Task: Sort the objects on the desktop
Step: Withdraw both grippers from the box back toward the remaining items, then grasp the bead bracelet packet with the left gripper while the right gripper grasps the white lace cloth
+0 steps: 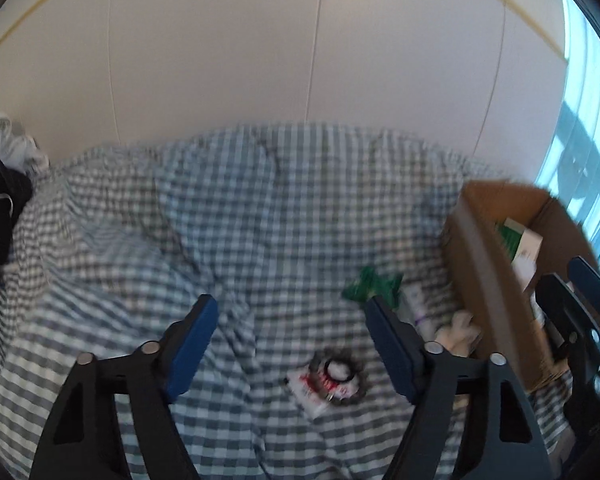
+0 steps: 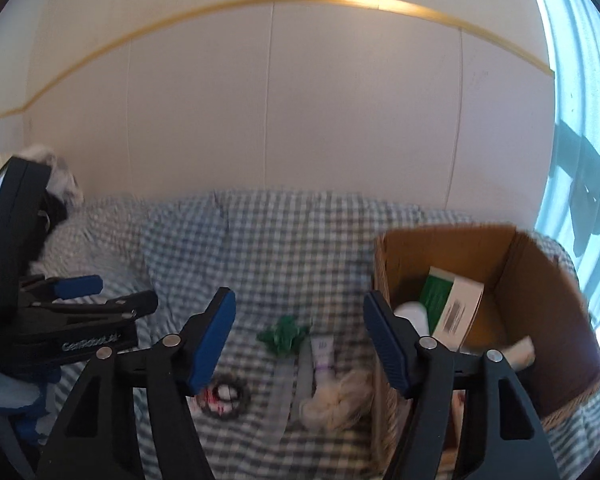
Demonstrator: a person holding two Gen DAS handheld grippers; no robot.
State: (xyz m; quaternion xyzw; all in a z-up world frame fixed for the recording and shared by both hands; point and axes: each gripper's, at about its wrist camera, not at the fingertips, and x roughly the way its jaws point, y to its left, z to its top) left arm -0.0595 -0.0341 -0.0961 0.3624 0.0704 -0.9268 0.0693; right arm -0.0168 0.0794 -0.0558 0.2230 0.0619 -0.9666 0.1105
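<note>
Small items lie on a blue-and-white checked cloth [image 1: 228,216]. In the left wrist view a dark ring on a red-and-white packet [image 1: 332,380] lies below my left gripper [image 1: 291,308], which is open and empty. Beyond it are a green crumpled item [image 1: 372,286], a white tube [image 1: 416,304] and a cream bundle [image 1: 458,330]. My right gripper [image 2: 300,302] is open and empty, above the green item [image 2: 286,334], white tube [image 2: 322,356], cream bundle [image 2: 336,400] and dark ring [image 2: 224,396]. Each gripper shows in the other's view: the right gripper [image 1: 570,284] and the left gripper [image 2: 116,294].
An open cardboard box [image 2: 540,320] stands at the right of the cloth, holding a green-and-white carton [image 2: 448,300] and a white bottle [image 2: 412,316]. The cardboard box [image 1: 476,248] is blurred in the left view. Dark and white clothing [image 1: 0,208] lies at the far left. A white wall is behind.
</note>
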